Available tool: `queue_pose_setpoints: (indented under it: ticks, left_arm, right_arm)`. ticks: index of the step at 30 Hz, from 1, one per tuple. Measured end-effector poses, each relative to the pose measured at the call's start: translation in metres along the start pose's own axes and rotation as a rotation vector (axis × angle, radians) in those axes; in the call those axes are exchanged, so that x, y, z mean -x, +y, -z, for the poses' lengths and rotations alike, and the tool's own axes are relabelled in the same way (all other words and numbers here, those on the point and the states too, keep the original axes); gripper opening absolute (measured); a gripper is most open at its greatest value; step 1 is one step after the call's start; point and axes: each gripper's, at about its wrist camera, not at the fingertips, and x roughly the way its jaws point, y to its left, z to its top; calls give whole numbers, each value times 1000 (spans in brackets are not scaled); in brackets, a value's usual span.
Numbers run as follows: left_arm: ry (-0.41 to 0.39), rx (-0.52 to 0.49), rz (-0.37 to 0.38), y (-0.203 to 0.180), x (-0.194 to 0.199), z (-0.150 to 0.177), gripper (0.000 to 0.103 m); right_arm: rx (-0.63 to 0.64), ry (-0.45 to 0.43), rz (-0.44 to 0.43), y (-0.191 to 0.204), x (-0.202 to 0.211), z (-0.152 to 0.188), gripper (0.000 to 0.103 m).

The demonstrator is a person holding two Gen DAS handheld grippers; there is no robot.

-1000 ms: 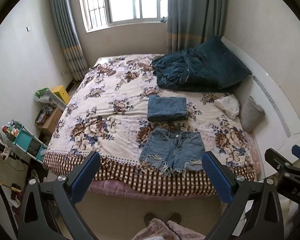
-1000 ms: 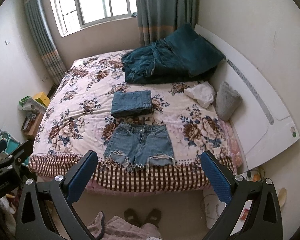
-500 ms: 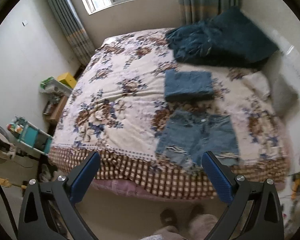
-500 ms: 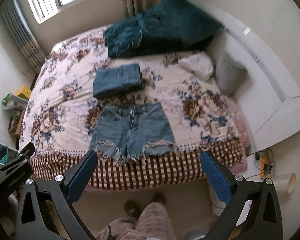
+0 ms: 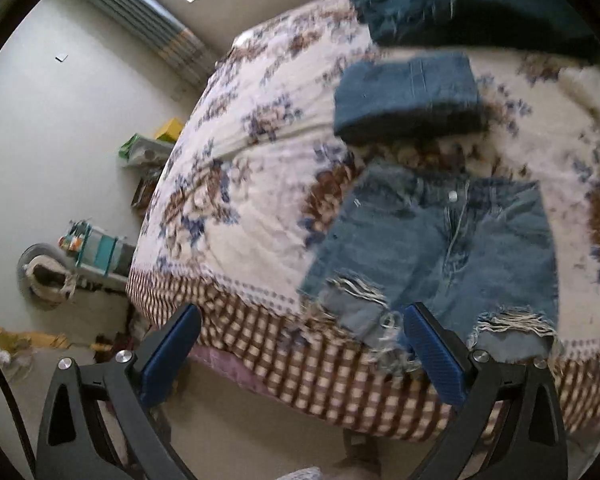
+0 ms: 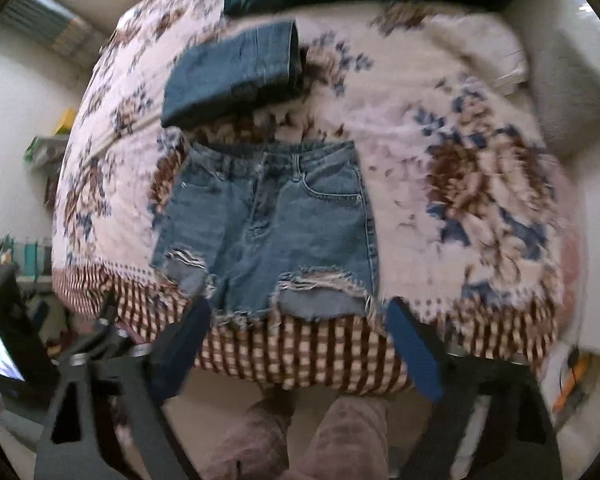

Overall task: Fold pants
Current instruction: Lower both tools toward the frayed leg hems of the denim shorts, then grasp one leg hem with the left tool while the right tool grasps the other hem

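Light blue frayed denim shorts point(image 5: 440, 256) lie flat on the floral bedspread near the bed's front edge, waistband away from me; they also show in the right wrist view point(image 6: 268, 228). My left gripper point(image 5: 300, 350) is open and empty, just short of the shorts' left hem. My right gripper point(image 6: 300, 344) is open and empty, just below the shorts' hems over the checked bed skirt. The left gripper's body point(image 6: 4, 320) shows at the left of the right wrist view.
A folded pair of darker jeans point(image 5: 408, 96) lies behind the shorts, also in the right wrist view point(image 6: 232, 72). A dark teal pile of clothes point(image 5: 472, 4) lies at the bed's far side. A grey pillow point(image 6: 568, 88) sits at right. Floor clutter and a shelf point(image 5: 96, 248) stand left of the bed.
Both grippers have moved forward and down toward the bed's front edge, so the shorts now fill much more of each view. Both stay open and empty.
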Motion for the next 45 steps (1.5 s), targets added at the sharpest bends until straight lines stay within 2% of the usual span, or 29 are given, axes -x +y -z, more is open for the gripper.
queue_pose_setpoints:
  ticks: [1,2,5,7,8,11,14,21,24,25,27,29,30,31,32,34,36,37,38,40,44,45]
  left_arm:
    - [27,-4,-10,-19,-8,2,103]
    - [64,-7,-9,-45,-19,7,103]
    - [122,-31,-14,-103,-37,18,103]
    - [136,-60,-21,-144,-41,30,103]
    - [135,-72,-22,-163,-41,36,103]
    - [144,-110,18,-219,-39,51,103]
    - [179,-162,74,-268,-41,64,103]
    - [215,-220,128,-327,-65,75,103]
    - [230,-223,145,-340,-74,79,103]
    - [238,-218,160,-342,-79,78,100]
    - [274,-186,208,-337,-89,74,86]
    - [298,-135,274,-323,-99,68,54]
    - [296,-123,284,-317,-102,66,44]
    - [291,-110,294,-309,-105,62,25]
    - [285,-99,294,-303,-108,59,15]
    - [275,-78,306,-288,-113,52,8]
    - [249,-76,296,-278,-113,47,5]
    - [228,-85,288,-273,-112,44,4]
    - [212,-90,282,-268,-111,41,4]
    - [184,-89,277,-258,-106,36,4]
    - [140,-74,269,-233,-96,23,3]
    - [132,-65,270,-227,-96,19,3]
  right_arm:
    - [18,22,-15,-16,-18,-13,63]
    - [44,54,-26,-35,-40,-29,59]
    - [103,112,-36,-81,-89,-55,59]
    - [93,179,-96,-116,-125,-71,62]
    - [81,211,-127,-132,-141,-76,67]
    - [55,280,-186,-168,-178,-85,72]
    - [53,329,-216,-193,-213,-95,73]
    - [119,405,-284,-202,-266,-115,73]
    - [131,420,-346,-193,-278,-126,73]
    - [132,421,-368,-187,-280,-128,73]
    - [140,429,-414,-176,-285,-136,73]
    - [145,436,-439,-162,-292,-142,73]
    - [149,438,-452,-153,-296,-145,73]
    - [149,441,-461,-151,-298,-149,73]
    - [150,444,-472,-145,-302,-153,73]
    - [146,442,-491,-136,-311,-161,73]
    - [120,433,-517,-125,-320,-167,72]
    - [105,421,-525,-125,-322,-168,66]
    - [82,401,-549,-122,-324,-170,51]
    - [79,371,-501,-119,-323,-171,31]
    - [33,323,-502,-123,-306,-170,16]
    - [20,316,-503,-124,-300,-170,16]
